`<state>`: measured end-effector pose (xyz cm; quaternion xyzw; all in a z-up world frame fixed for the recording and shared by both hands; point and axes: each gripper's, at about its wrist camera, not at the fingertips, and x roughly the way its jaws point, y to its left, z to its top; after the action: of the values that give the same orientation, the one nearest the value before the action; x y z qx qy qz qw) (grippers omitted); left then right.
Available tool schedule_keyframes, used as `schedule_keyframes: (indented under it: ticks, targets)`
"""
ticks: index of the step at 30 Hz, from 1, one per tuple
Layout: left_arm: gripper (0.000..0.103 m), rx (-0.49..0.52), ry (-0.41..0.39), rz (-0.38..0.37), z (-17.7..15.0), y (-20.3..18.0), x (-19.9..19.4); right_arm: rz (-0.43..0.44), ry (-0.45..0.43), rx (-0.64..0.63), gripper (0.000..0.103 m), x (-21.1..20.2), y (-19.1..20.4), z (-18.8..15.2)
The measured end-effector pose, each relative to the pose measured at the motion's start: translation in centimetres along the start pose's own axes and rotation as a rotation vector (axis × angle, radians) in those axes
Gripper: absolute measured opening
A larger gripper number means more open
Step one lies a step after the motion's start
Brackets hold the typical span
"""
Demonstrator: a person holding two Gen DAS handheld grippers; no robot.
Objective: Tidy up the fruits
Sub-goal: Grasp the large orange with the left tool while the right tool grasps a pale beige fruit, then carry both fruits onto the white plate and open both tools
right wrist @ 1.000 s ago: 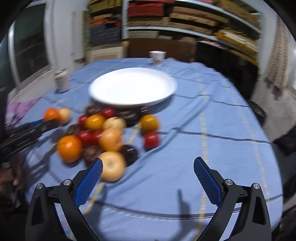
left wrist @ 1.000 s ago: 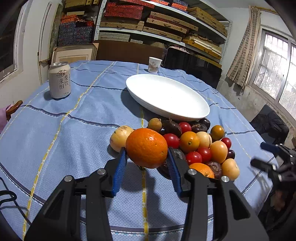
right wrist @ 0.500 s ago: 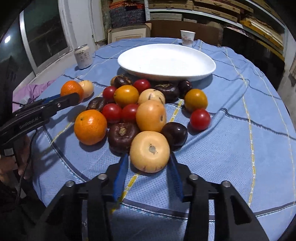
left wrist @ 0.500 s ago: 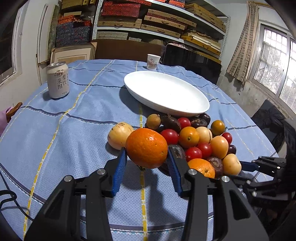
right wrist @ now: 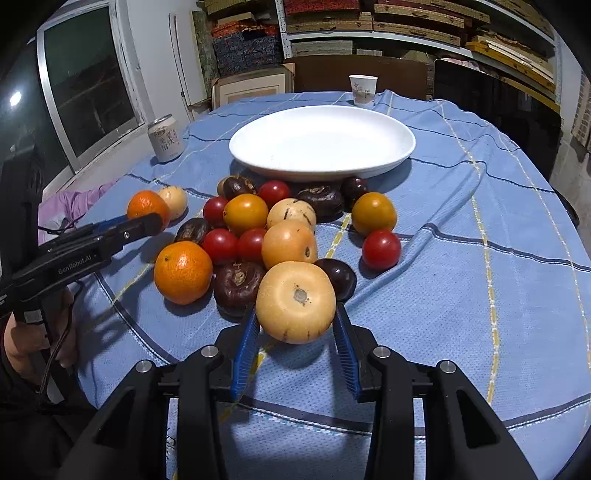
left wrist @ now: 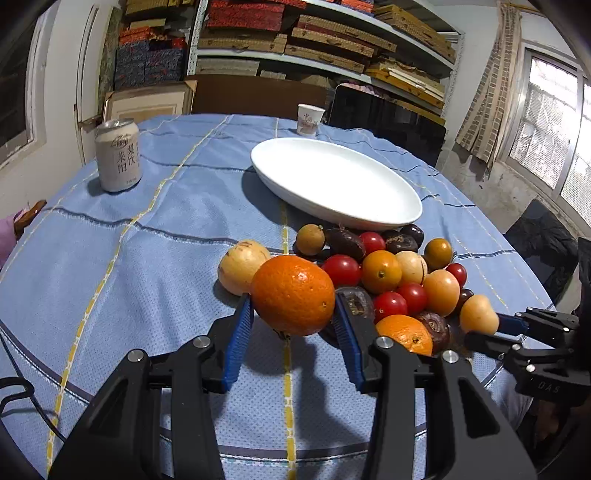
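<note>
Pickup step: left gripper (left wrist: 293,314) pinching orange (left wrist: 293,294), right gripper (right wrist: 295,325) pinching pale fruit (right wrist: 295,301); next, likely carry both to empty plate (right wrist: 402,147)

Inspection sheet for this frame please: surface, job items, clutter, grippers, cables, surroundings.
Surface: round table under a blue checked tablecloth.
Job's things: white plate with nothing on it; a pile of mixed fruit on the cloth just in front of it.
Clutter: drink can and paper cup, both upright, apart from the fruit.
Grippers: left gripper shut on an orange; right gripper shut on a pale yellow fruit.
Cables: a black cable at the left gripper's side.
Surroundings: shelves of stacked boxes, barred window.
</note>
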<state>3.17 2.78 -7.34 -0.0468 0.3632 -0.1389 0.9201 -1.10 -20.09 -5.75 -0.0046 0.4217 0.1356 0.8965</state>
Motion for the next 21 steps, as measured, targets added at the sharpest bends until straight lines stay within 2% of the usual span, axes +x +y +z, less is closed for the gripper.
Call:
schedule_keyframes:
  ticks: [3, 10, 14, 18, 20, 21]
  targets:
    - [0.043, -0.028, 0.028, -0.028, 1.0, 0.4, 0.1, -0.010, -0.024, -0.007, 0.041, -0.6, -0.5, 0.9]
    - [0.043, 0.020, -0.036, -0.029, 7.2, -0.9, 0.4, -0.043, -0.107, -0.059, 0.041, -0.9, -1.8, 7.1]
    - [0.043, 0.036, -0.005, -0.013, 10.7, -1.6, 4.0, -0.074, -0.087, -0.062, 0.041, 2.3, -3.2, 11.4]
    - [0.044, 0.020, 0.085, 0.014, 12.9, -1.6, 9.2, -0.088, -0.044, -0.050, 0.043, 6.5, -4.4, 14.8]
    - [0.044, 0.009, 0.134, 0.027, 13.6, -1.4, 11.2, -0.112, -0.057, -0.046, 0.068, 7.1, -4.6, 15.4]
    - [0.044, 0.003, 0.143, 0.032, 13.9, -1.3, 11.7, -0.134, -0.083, -0.046, 0.069, 6.9, -4.5, 15.8]
